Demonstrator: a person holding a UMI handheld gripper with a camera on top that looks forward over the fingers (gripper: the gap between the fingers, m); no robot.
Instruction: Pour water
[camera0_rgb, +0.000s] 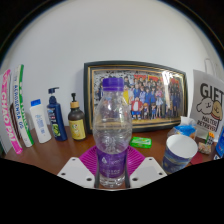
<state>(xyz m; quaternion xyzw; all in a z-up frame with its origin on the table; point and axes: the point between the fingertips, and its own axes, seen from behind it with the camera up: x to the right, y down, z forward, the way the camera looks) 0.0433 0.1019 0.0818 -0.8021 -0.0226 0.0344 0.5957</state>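
Water bottle (112, 125) (clear, thin-walled, likely heavy and slippery) stands between the tool (112, 166) fingers, apparently clamped low; cup (180, 152) sits right of it.

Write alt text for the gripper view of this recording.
A clear plastic water bottle with a purple cap stands between the gripper fingers on a wooden desk. Whether the pads press on it cannot be told. Behind it are a framed group photo, toiletry bottles and a white cup.

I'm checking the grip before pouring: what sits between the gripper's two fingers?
The gripper view shows the water bottle standing between the gripper's fingers.
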